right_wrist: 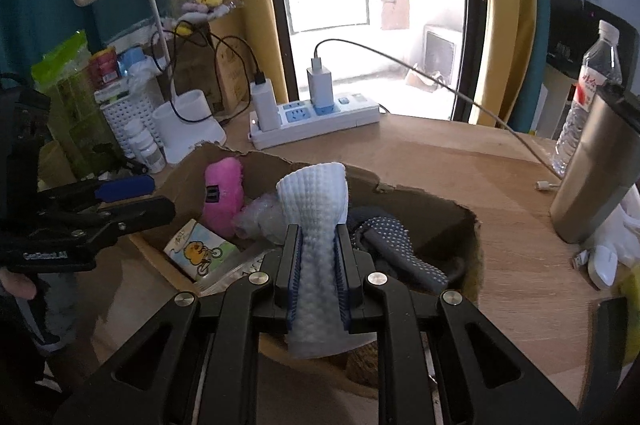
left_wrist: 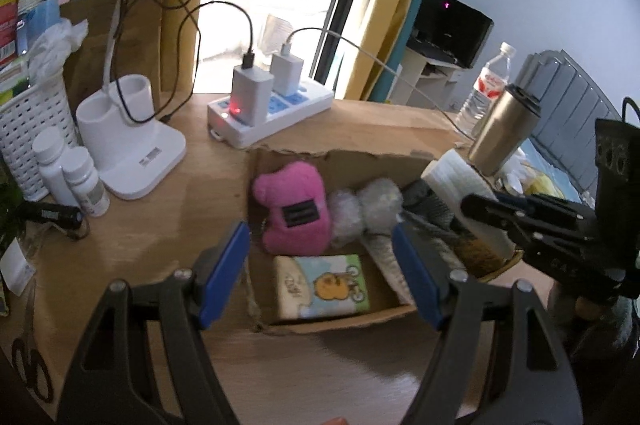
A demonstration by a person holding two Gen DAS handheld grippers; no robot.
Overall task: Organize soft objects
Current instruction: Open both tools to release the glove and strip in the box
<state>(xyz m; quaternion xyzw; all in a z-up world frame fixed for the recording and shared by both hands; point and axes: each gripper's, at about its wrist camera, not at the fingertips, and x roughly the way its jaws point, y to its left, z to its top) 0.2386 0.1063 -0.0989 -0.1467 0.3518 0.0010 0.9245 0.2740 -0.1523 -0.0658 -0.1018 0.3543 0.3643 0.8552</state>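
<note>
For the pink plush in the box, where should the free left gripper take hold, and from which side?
Grip the pink plush across its upper rounded lobe, coming from above: the cardboard box walls block its sides, bubble wrap crowds its right, and the open left gripper looks wide enough.

Black fingers (right_wrist: 294,265), blue pads (left_wrist: 224,277), silver screws.

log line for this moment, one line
right gripper: shut on white cloth | left gripper: open, empty | both over cardboard box

We saw a wooden table (right_wrist: 440,165). On it sat a cardboard box (left_wrist: 340,155), power strip (left_wrist: 296,113), lamp base (left_wrist: 140,161) and steel tumbler (right_wrist: 592,185).
</note>
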